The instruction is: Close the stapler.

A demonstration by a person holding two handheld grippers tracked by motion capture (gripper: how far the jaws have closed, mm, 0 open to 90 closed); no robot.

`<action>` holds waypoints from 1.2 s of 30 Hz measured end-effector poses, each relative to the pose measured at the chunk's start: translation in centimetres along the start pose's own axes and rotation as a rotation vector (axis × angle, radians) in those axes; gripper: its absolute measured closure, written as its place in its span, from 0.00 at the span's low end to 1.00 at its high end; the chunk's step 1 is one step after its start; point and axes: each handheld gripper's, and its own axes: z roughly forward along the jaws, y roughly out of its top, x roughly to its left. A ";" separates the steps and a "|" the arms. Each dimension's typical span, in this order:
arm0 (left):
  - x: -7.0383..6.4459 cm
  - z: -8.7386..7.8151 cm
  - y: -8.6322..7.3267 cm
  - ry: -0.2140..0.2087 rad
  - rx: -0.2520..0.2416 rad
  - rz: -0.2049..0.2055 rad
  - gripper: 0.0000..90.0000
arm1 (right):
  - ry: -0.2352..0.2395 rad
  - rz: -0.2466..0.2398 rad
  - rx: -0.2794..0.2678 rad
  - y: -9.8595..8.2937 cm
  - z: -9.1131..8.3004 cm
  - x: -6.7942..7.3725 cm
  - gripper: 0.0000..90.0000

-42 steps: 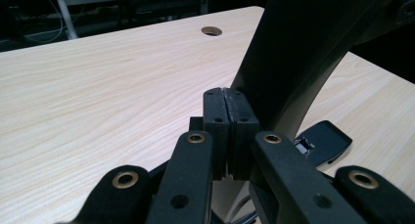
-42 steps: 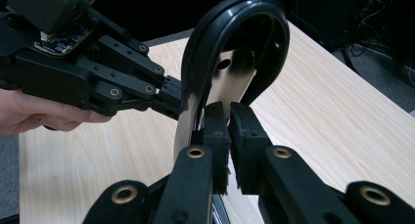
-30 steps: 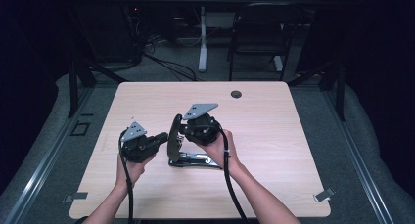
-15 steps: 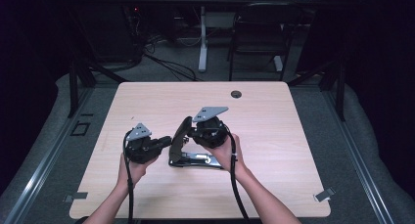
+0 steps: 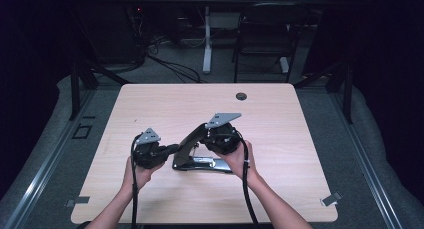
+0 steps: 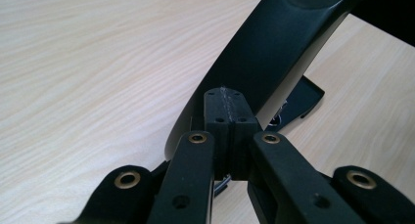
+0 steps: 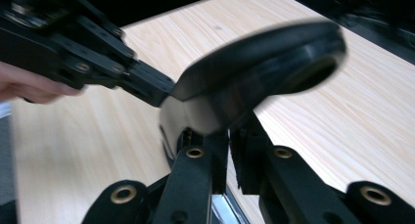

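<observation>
A black stapler with a chrome base (image 5: 205, 164) lies on the wooden table, and its top arm (image 5: 192, 138) is swung up at a steep angle. My right gripper (image 5: 212, 134) sits at the raised end of that arm (image 7: 254, 62). Its jaws are closed to a thin slit under the arm's head, which hides their tips. My left gripper (image 5: 175, 148) is shut with nothing between its pads (image 6: 218, 114). Its tip presses against the lower part of the arm (image 6: 274, 43), near the hinge. The left gripper (image 7: 161, 89) shows again in the right gripper view, touching the arm.
The light wooden table (image 5: 165, 104) has a round cable hole (image 5: 241, 96) near its far edge. Behind the table stand a chair (image 5: 262, 39) and a white desk leg (image 5: 206, 39). Grey floor with metal rails runs along both sides.
Both grippers have drifted a little right and toward me. The stapler arm stays raised, and the left gripper's tip now rests against it near the hinge.
</observation>
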 end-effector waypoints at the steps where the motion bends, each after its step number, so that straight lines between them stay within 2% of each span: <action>1: -0.1 0.1 0.0 0.001 0.002 0.004 1.00 | -0.005 0.005 0.004 -0.2 0.1 -0.1 0.96; 6: -0.5 0.7 0.1 -0.001 0.015 0.015 1.00 | -0.016 0.002 0.046 -1.6 0.0 -0.7 0.96; 11: -0.5 1.1 0.1 -0.002 0.041 0.014 0.99 | -0.022 0.020 0.053 -3.1 0.0 -1.3 0.96; 17: -0.3 1.3 0.1 -0.010 0.069 0.006 0.92 | -0.019 0.033 0.062 -4.3 0.0 -1.8 0.94; 19: -0.2 1.2 0.1 -0.003 0.064 -0.004 0.87 | -0.020 0.031 0.071 -4.7 0.0 -2.0 0.94; 23: 0.7 0.7 0.4 0.034 0.071 -0.042 0.60 | -0.024 0.031 0.090 -5.3 0.0 -2.2 0.95; 27: 1.4 0.3 0.4 0.074 0.063 -0.081 0.43 | -0.029 0.031 0.102 -5.7 0.1 -2.5 0.95; 32: 3.0 -0.3 -0.1 0.075 0.058 -0.141 0.30 | -0.036 0.040 0.114 -6.1 0.2 -2.5 0.94; 36: 4.2 -1.0 -0.5 0.092 0.049 -0.167 0.23 | -0.036 0.049 0.118 -6.5 0.1 -2.8 0.93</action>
